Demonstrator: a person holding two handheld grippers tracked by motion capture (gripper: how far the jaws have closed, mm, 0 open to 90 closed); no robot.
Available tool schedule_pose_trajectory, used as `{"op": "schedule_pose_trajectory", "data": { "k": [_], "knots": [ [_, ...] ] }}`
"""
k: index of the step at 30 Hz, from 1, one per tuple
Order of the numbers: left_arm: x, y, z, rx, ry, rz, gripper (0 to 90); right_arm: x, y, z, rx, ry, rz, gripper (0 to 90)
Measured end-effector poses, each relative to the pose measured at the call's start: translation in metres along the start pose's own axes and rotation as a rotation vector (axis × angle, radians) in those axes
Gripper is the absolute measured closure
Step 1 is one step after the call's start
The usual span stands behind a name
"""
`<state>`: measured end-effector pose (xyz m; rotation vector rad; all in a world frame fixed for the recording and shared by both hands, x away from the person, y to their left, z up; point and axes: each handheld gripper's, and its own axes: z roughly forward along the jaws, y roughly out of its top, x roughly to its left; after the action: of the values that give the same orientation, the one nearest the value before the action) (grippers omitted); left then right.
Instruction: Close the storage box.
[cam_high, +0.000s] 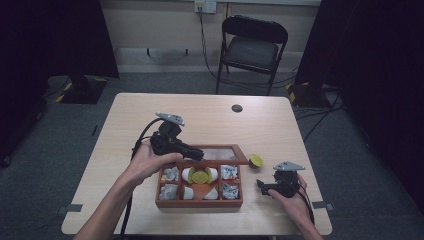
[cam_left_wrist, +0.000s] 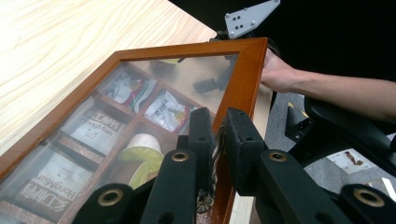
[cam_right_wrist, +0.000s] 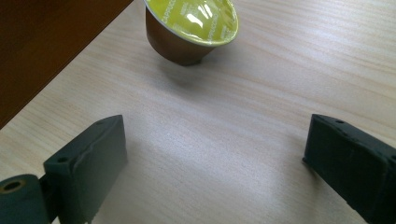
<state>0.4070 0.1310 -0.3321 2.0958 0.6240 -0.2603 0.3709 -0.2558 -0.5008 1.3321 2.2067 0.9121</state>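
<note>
Left gripper (cam_left_wrist: 218, 140) clamped on raised box lid (cam_left_wrist: 243, 84) frame.

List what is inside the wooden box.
The wooden box holds white sachets in its side compartments and yellow-lidded capsules in the middle; its glass lid, clamped by the left claw, blurs the sachets' print.

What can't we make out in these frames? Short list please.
- High view: print on the packets in the wooden box, too small to read.
- Left gripper view: contents under the glass lid are hazed by glare; the left gripper covers the lid's clasp.
- Right gripper view: capsule cut off by the top edge, foil lettering too small to read; right gripper open.
</note>
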Motion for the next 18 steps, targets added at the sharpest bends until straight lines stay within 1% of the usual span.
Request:
{"op": "schedule_pose_trajectory", "data": {
  "k": [3, 5, 8, 11, 12, 15, 16, 18],
  "knots": [
    [-0.001, -0.002, 0.001, -0.001, 0.002, 0.011, 81.2, 0.0, 0.0, 0.0, 0.0, 0.0, 0.0, 5.1],
    [-0.003, -0.004, 0.0, -0.024, 0.015, 0.023, 81.2, 0.0, 0.0, 0.0, 0.0, 0.0, 0.0, 5.0],
    [-0.004, -0.006, 0.002, -0.014, 0.011, 0.029, 81.2, 0.0, 0.0, 0.0, 0.0, 0.0, 0.0, 5.0],
    [-0.006, -0.008, 0.004, -0.001, 0.016, 0.036, 81.2, 0.0, 0.0, 0.0, 0.0, 0.0, 0.0, 5.1],
    [-0.006, -0.008, 0.004, 0.008, 0.017, 0.045, 81.3, 0.0, 0.0, 0.0, 0.0, 0.0, 0.0, 5.0],
    [-0.004, -0.011, 0.006, 0.012, -0.004, 0.064, 81.5, 0.0, 0.0, 0.0, 0.0, -0.001, 0.0, 5.1],
    [-0.003, -0.011, 0.006, 0.008, -0.013, 0.061, 81.5, 0.0, 0.0, 0.0, 0.0, 0.0, 0.001, 5.1],
    [-0.004, -0.011, 0.007, 0.013, -0.012, 0.068, 81.6, 0.0, 0.0, 0.0, 0.0, -0.001, 0.002, 5.1]
  ]
}}
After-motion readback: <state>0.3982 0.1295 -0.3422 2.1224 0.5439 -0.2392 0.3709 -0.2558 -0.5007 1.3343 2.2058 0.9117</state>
